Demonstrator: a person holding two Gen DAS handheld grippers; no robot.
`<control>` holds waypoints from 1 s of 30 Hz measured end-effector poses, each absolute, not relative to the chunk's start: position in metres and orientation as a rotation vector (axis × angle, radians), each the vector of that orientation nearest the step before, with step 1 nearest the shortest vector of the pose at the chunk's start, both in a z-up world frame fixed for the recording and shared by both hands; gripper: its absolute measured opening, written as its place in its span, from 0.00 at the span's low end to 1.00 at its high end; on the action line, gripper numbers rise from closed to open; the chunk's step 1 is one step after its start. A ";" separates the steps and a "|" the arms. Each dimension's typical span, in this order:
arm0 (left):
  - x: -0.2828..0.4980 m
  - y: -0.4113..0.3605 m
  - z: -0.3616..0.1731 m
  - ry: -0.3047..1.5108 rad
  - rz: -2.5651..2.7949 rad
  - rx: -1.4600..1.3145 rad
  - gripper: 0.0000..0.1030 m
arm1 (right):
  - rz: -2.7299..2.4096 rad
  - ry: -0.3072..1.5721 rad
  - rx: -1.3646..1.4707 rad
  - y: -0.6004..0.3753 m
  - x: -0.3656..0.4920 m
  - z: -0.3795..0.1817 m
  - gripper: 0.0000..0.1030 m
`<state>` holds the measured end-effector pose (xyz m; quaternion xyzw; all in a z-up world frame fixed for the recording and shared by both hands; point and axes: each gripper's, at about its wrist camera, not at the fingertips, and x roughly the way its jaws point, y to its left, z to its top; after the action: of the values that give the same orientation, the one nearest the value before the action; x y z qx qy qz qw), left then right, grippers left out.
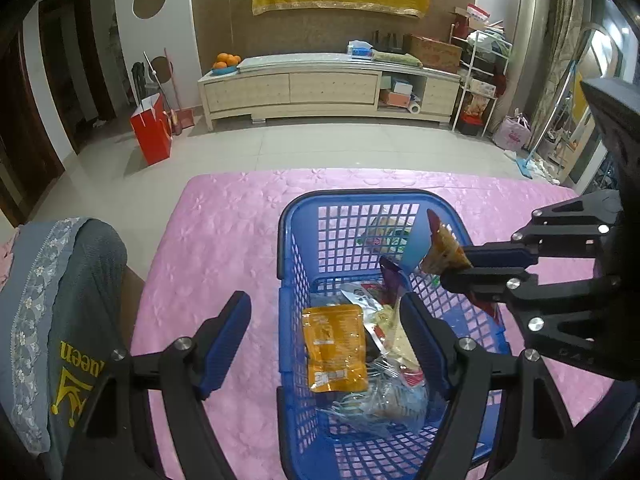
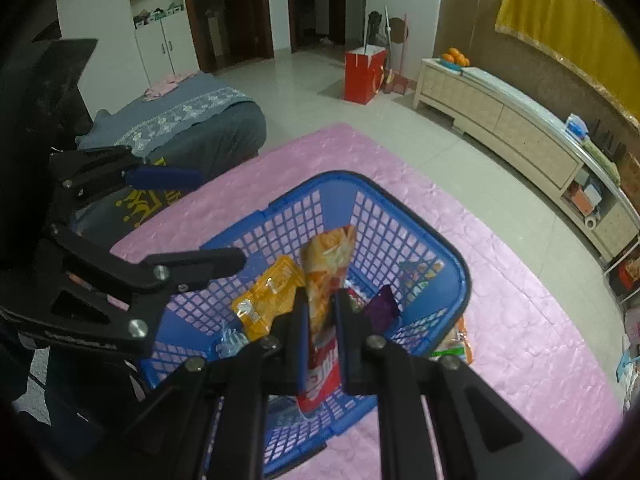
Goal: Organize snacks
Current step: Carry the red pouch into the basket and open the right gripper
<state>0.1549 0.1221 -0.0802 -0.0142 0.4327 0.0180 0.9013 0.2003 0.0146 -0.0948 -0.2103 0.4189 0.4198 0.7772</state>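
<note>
Right at the centre of the right wrist view, an orange-and-red snack packet (image 2: 326, 312) stands upright between the two narrowly set jaws of the right gripper (image 2: 322, 300), which pinch it on both flat sides above the blue basket (image 2: 460, 280). In the left wrist view the same packet (image 1: 444, 250) shows at middle right, its top poking up past the right gripper (image 1: 456, 274) over the basket's right rim (image 1: 286, 280).

Inside the basket lie more snacks: an orange pouch (image 1: 334, 348) flat near the left wall, a clear crinkled bag (image 1: 380, 396) below it, a purple packet (image 1: 390, 276) toward the middle, and a green-printed packet (image 1: 384, 236) against the far mesh wall. From the right wrist the orange pouch (image 2: 268, 300) sits left of the held packet and the purple packet (image 2: 382, 308) to its right.

The left gripper (image 1: 324, 336) hangs with its jaws spread wide and nothing between the pads; one finger sits over the pink cloth (image 1: 220, 240) left of the basket, the other over the basket's interior. In the right wrist view it (image 2: 212, 220) fills the left side of the frame.

The basket stands on the pink cloth. Beyond, a grey embroidered cover (image 1: 60, 300) lies at lower left, a red paper bag (image 1: 154, 130) on the tiled floor, and a long low cabinet (image 1: 320, 88) with a bowl of oranges (image 1: 226, 62) along the far wall.
</note>
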 end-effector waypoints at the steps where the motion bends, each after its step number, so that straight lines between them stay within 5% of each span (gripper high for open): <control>1: 0.156 0.123 -0.081 0.897 0.038 -0.033 0.73 | 0.903 0.913 -0.459 0.016 0.202 -0.098 0.15; 12: 0.158 0.129 -0.091 0.912 0.043 -0.042 0.73 | 0.878 0.921 -0.504 0.028 0.206 -0.114 0.17; 15: 0.156 0.128 -0.088 0.908 0.046 -0.039 0.73 | 0.867 0.911 -0.498 0.026 0.206 -0.112 0.33; 17: 0.154 0.129 -0.089 0.906 0.050 -0.037 0.73 | 0.851 0.884 -0.496 0.024 0.206 -0.110 0.67; 19: 0.153 0.128 -0.088 0.907 0.050 -0.040 0.73 | 0.852 0.877 -0.475 0.021 0.207 -0.108 0.80; 30: 0.160 0.114 -0.074 0.904 0.066 -0.010 0.73 | 0.728 0.896 -0.356 -0.027 0.233 -0.076 0.83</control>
<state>0.1604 0.1137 -0.0735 -0.0050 0.4368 0.0320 0.8990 0.2329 -0.0268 -0.0759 -0.1672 0.4214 0.3421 0.8231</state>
